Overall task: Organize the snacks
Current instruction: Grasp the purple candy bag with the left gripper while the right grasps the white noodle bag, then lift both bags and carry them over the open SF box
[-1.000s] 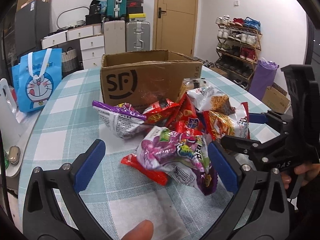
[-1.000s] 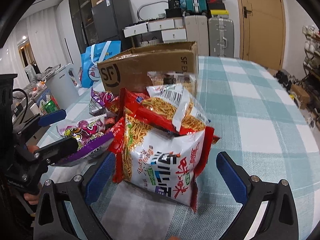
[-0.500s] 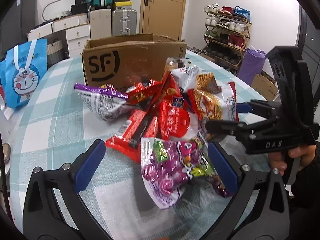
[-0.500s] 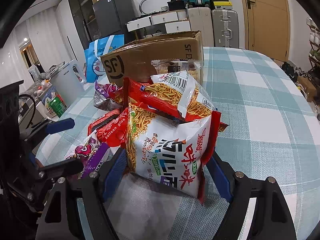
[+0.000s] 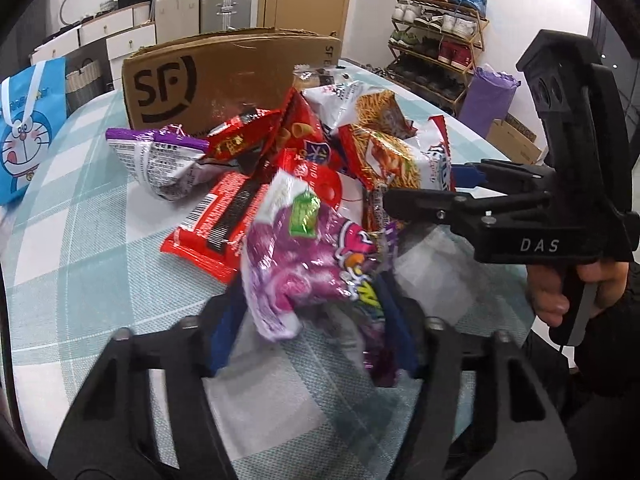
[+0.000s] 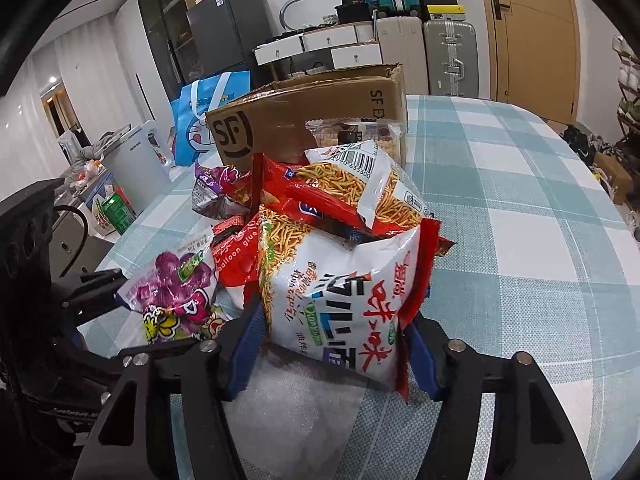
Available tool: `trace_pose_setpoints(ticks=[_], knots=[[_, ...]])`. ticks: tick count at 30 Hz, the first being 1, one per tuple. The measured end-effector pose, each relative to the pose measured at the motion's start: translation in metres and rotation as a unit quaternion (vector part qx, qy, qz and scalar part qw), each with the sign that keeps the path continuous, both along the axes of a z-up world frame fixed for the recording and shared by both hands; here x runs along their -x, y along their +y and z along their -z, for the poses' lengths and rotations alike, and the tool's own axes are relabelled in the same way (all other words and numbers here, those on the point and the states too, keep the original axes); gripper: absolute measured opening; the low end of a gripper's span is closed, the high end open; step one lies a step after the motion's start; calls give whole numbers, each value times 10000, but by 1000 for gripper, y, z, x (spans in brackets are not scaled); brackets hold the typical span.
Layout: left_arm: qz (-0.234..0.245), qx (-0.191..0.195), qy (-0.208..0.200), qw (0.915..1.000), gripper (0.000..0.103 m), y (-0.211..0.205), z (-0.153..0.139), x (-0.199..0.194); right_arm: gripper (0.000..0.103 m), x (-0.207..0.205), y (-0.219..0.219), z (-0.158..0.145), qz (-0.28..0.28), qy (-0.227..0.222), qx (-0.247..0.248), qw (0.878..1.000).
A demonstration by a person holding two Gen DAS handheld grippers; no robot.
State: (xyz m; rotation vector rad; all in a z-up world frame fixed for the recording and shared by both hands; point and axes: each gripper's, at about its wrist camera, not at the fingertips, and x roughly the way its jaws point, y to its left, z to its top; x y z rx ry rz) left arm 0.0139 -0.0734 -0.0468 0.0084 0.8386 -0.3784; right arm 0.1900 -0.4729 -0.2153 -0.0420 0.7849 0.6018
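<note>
A pile of snack bags lies on the checked table in front of an open SF cardboard box [image 5: 224, 76], which also shows in the right wrist view [image 6: 308, 120]. My left gripper [image 5: 312, 328] is shut on a purple candy bag [image 5: 308, 264], also seen at the left of the right wrist view [image 6: 176, 296]. My right gripper [image 6: 336, 340] is shut on a white and red noodle snack bag [image 6: 344, 296], and it appears from the side in the left wrist view [image 5: 496, 208]. Another noodle bag [image 6: 344, 188] leans on top.
Red bags [image 5: 224, 220] and a purple and white bag [image 5: 160, 160] lie left of the pile. A blue cartoon bag [image 5: 28, 128] stands at the table's left edge. Suitcases, drawers and a shoe rack [image 5: 440, 48] stand beyond the table.
Both grippers have closed from wide open onto their bags. The purple candy bag has moved toward my left gripper and tipped up.
</note>
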Motion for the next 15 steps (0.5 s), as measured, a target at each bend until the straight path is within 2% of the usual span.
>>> trace_pose_setpoints(ticks=[5,15], knots=[[-64,101,-55,9999,42,1,-2,-3,55,5,-4,-1,34,-81,-30,10000],[-210,276,-303,9989,39,9,-9,-3,54,19,-15,-7,30,-242,-312,9992]])
